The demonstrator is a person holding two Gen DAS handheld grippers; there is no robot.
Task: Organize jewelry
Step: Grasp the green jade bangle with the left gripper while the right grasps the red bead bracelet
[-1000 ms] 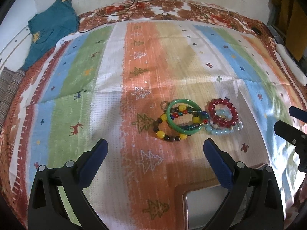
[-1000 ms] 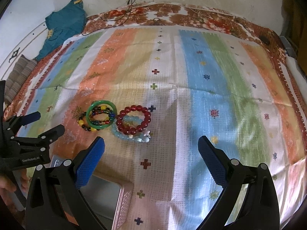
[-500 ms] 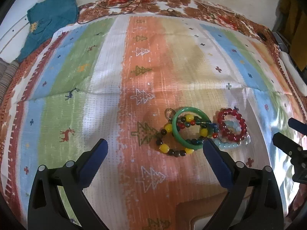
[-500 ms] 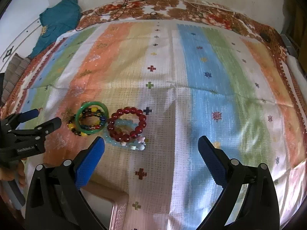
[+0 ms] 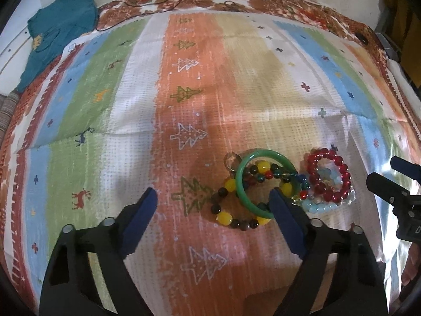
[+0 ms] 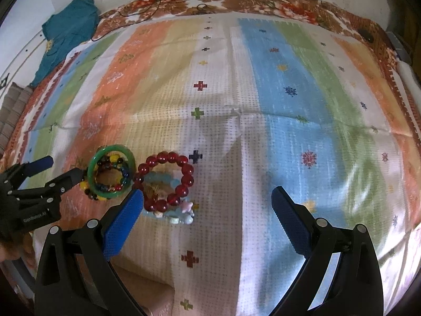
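Both sets of fingers stand spread wide with nothing between them. Left gripper [image 5: 213,202] — blue pads low over the cloth, its right pad [image 5: 286,223] just at the near-right edge of the green bangle [image 5: 263,181], whether touching I cannot tell. Right gripper [image 6: 208,205] likewise spread, its left pad [image 6: 123,223] just near-left of the red bead bracelet [image 6: 165,179]. Jewelry sits in one tight cluster on the striped cloth [image 5: 184,105], near the grippers: the green bangle lies over a yellow-and-dark bead bracelet [image 5: 229,210] and a strand of multicoloured beads [image 5: 265,175]; just right of these, the red bead bracelet rests on a pale blue bead bracelet [image 6: 173,216]. A small clear ring [image 5: 231,160] shows at the bangle's far-left edge. At the very near edge of the right wrist view a pinkish corner of something [image 6: 147,297] shows, perhaps a box; too little visible to say. Far left, a teal garment [image 5: 58,29] lies off the cloth; dark cables [image 5: 158,2] run along the far border. Judged step: approach, first pick not yet made. Next move, as I read it — left gripper shifts slightly right to straddle the bangle's rim, then closes and lifts straight up so the beads beneath are not dragged along.
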